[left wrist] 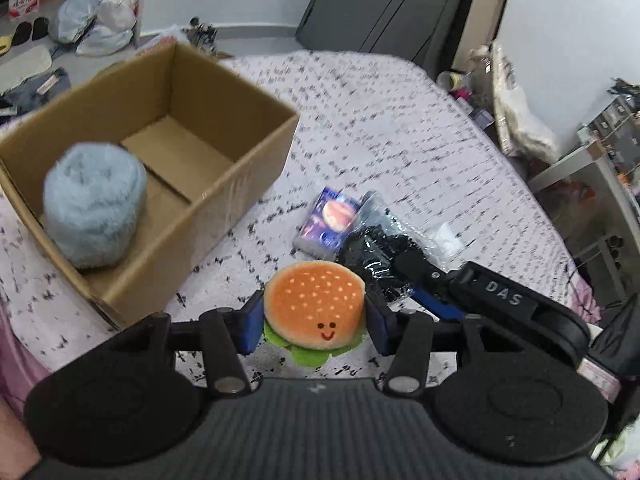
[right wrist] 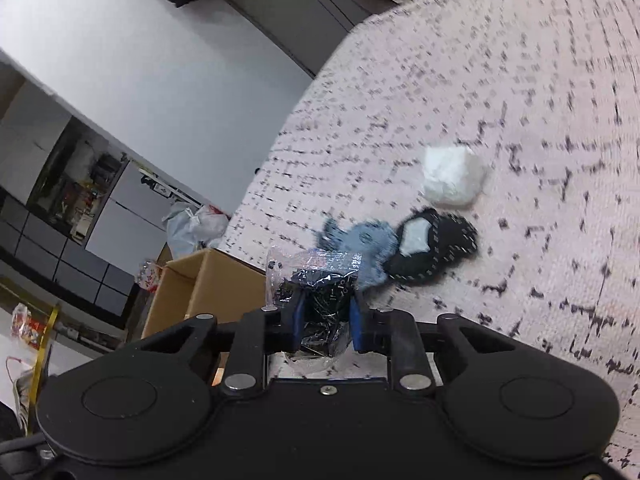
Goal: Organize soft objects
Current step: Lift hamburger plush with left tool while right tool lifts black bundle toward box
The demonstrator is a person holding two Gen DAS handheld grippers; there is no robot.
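Observation:
My left gripper (left wrist: 314, 320) is shut on a plush hamburger (left wrist: 314, 308) with a smiling face, held above the bed next to the open cardboard box (left wrist: 224, 184). A fluffy light-blue soft thing (left wrist: 94, 204) lies in the box's near-left corner. My right gripper (right wrist: 326, 320) is shut on a clear plastic bag of black material (right wrist: 320, 292); it also shows in the left wrist view (left wrist: 372, 248), with the right gripper (left wrist: 416, 280) reaching in from the right. On the bed beyond lie a white fluffy ball (right wrist: 454, 176), a black slipper-like plush (right wrist: 436, 244) and a blue fuzzy piece (right wrist: 368, 244).
A small printed packet (left wrist: 330, 220) lies on the patterned bedspread (left wrist: 400, 128) right of the box. Dark wardrobe (left wrist: 384, 4) stands behind the bed. Bags and clutter sit on the floor at far left (left wrist: 100, 12). Shelves stand to the right (left wrist: 600, 160).

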